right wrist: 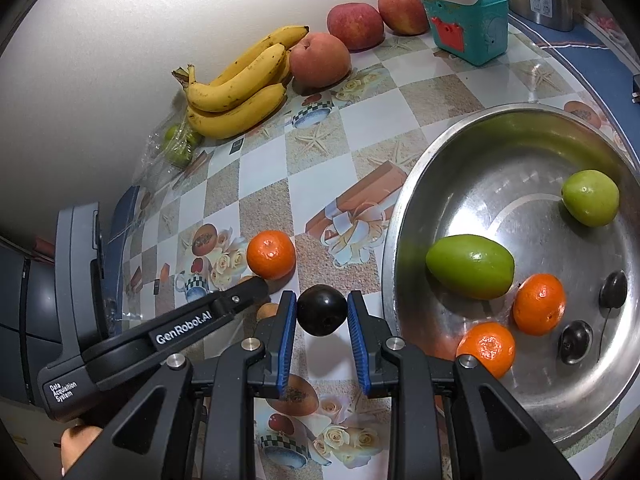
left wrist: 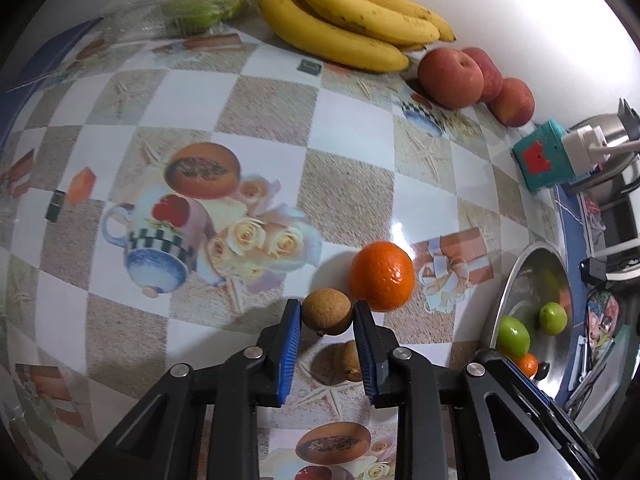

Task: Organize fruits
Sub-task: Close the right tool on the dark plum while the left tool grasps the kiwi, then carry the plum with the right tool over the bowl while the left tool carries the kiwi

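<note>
A: Foreground of the left wrist view?

B: The left gripper (left wrist: 326, 316), bottom center, is clamped on a small brown fruit (left wrist: 326, 311), its blue pads pressing both sides. A second brown fruit (left wrist: 349, 361) lies just below, between the fingers, on the patterned table (left wrist: 120, 320).

A: And the right?

B: The right gripper (right wrist: 322, 310) is clenched on a dark plum (right wrist: 322, 309) at lower center of its own view, just left of the steel bowl (right wrist: 404, 216).

A: Next out?

B: 1 orange (left wrist: 382, 275) sits on the table just above and right of the left gripper's fingertips. In the bowl, at right: 2 green fruits (right wrist: 470, 266), 2 oranges (right wrist: 539, 303) and 2 dark plums (right wrist: 575, 341).

A: The far edge?

B: Bananas (right wrist: 236, 92) at upper left against the white wall, a clear bag of green fruit (right wrist: 178, 146) beside them, 3 apples (right wrist: 320, 60) in a row to their right, then a teal box (right wrist: 466, 26) at top right.
</note>
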Demonstrator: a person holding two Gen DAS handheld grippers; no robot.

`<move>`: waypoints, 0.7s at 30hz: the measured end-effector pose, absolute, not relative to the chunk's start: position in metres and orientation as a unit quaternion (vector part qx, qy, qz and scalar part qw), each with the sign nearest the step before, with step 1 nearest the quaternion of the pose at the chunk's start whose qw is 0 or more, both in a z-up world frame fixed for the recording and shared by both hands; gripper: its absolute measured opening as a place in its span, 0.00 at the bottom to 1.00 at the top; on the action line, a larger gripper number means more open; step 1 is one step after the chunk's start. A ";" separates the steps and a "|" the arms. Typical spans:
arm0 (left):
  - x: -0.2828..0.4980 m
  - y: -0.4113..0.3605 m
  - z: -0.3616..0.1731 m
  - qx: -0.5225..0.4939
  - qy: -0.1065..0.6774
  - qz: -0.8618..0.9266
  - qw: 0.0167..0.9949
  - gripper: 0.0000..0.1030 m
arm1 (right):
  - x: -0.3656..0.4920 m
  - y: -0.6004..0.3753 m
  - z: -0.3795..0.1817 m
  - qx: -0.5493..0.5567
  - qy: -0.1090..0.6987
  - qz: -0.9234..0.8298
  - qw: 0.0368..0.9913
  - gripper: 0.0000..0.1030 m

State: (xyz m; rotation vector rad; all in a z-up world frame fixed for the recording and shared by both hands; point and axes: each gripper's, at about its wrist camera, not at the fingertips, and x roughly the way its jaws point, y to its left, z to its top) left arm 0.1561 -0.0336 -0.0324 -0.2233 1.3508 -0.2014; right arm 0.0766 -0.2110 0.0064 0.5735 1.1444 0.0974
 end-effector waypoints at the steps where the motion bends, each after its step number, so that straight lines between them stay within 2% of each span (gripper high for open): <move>1: 0.156 -0.032 -0.031 -0.104 0.621 -0.089 0.772 0.28 | 0.076 -0.211 0.007 0.268 0.533 0.046 0.801 0.26; 21: 0.149 -0.028 0.014 -0.089 0.574 -0.065 0.811 0.28 | 0.065 -0.244 0.023 0.295 0.504 0.018 0.811 0.26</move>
